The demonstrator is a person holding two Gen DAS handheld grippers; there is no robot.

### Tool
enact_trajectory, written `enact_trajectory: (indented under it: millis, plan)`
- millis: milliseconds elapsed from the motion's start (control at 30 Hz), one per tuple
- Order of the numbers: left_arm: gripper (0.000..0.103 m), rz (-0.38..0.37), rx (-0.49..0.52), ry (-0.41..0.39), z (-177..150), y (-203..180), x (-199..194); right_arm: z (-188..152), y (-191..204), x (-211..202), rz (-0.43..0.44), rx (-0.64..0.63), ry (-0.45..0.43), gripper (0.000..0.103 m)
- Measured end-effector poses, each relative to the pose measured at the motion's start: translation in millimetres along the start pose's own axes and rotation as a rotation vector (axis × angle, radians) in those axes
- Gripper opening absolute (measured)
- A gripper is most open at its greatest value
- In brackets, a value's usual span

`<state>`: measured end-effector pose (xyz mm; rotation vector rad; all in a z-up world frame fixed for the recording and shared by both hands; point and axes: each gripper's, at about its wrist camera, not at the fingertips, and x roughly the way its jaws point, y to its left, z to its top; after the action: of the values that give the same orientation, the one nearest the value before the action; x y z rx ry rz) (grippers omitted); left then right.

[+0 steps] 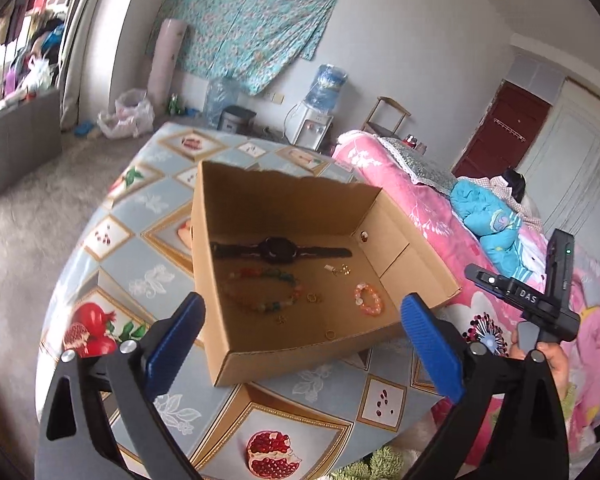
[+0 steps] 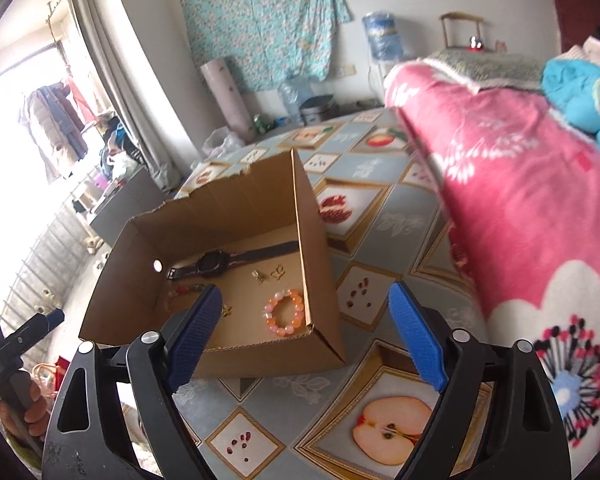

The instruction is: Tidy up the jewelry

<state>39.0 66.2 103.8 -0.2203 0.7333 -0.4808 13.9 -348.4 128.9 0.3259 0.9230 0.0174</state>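
An open cardboard box (image 1: 300, 360) (image 2: 260, 360) stands on a table with a fruit-print cloth (image 1: 140, 240). Inside lie a black watch (image 1: 278, 250) (image 2: 216, 260), a multicolour bead bracelet (image 1: 268, 292), an orange-and-white bead bracelet (image 1: 367, 299) (image 2: 284, 312), small gold earrings (image 1: 340, 270) (image 2: 268, 274) and a gold ring (image 1: 330, 334). My left gripper (image 1: 300, 304) hovers above the box's near side, open, with nothing between its blue pads. My right gripper (image 2: 303, 292) is open and holds nothing, above the box's near right corner.
A bed with a pink flowered blanket (image 1: 412, 200) (image 2: 520, 200) runs along the table's right side, with a blue jacket (image 1: 488, 216) on it. A person's hand (image 1: 556, 364) holds the right gripper's handle. A water dispenser (image 1: 320, 100) stands by the far wall.
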Motion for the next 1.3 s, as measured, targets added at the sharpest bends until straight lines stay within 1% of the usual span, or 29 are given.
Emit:
enact_trajectory:
  millis: [133, 200, 300, 333, 400, 467, 567, 600, 733, 833, 933, 1033, 1133, 1300]
  plan:
    - [0.097, 0.008, 0.046, -0.032, 3.5, -19.1, -1.3, -5.9, 12.1, -19.2, -0.014, -0.034, -0.048, 0.091]
    - [0.097, 0.033, 0.057, -0.038, 5.3, -27.5, -0.1, -8.4, 21.8, -28.3, -0.026, -0.064, -0.071, 0.093]
    - [0.097, 0.103, 0.071, -0.060, 7.6, -38.0, 0.5, -11.5, 34.7, -36.7, -0.048, -0.104, -0.101, 0.095]
    - [0.097, 0.137, 0.079, -0.070, 7.7, -40.9, 0.6, -12.8, 38.1, -39.8, -0.056, -0.115, -0.111, 0.095]
    - [0.097, 0.232, 0.114, -0.102, 7.4, -48.6, -1.1, -15.4, 44.2, -43.8, -0.074, -0.133, -0.124, 0.095]
    - [0.097, 0.293, 0.159, -0.122, 6.1, -55.9, -2.7, -18.0, 49.6, -47.8, -0.094, -0.151, -0.137, 0.095]
    - [0.097, 0.324, 0.171, -0.122, 4.4, -58.6, -3.3, -21.3, 56.0, -50.3, -0.140, -0.177, -0.157, 0.095]
    - [0.097, 0.332, 0.168, -0.124, 3.8, -58.2, -3.9, -21.6, 56.9, -49.8, -0.141, -0.185, -0.158, 0.095]
    - [0.097, 0.361, 0.152, -0.139, -0.3, -56.2, -6.4, -22.8, 55.5, -46.3, -0.086, -0.160, -0.129, 0.095]
    - [0.097, 0.359, 0.139, -0.135, -3.7, -57.7, -8.0, -22.9, 54.9, -42.1, -0.088, -0.142, -0.110, 0.095]
    - [0.097, 0.371, 0.134, -0.101, -8.5, -60.0, -2.9, -25.7, 59.2, -40.5, -0.073, -0.150, -0.082, 0.095]
    - [0.097, 0.366, 0.127, -0.025, -15.4, -60.4, 7.8, -29.2, 61.9, -31.9, -0.067, -0.157, -0.020, 0.095]
    - [0.097, 0.357, 0.099, 0.034, -21.1, -58.2, 17.8, -34.4, 61.9, -22.3, -0.079, -0.158, 0.042, 0.095]
    - [0.097, 0.380, 0.053, 0.071, -24.5, -55.9, 26.8, -40.9, 55.4, -6.4, -0.082, -0.136, 0.107, 0.095]
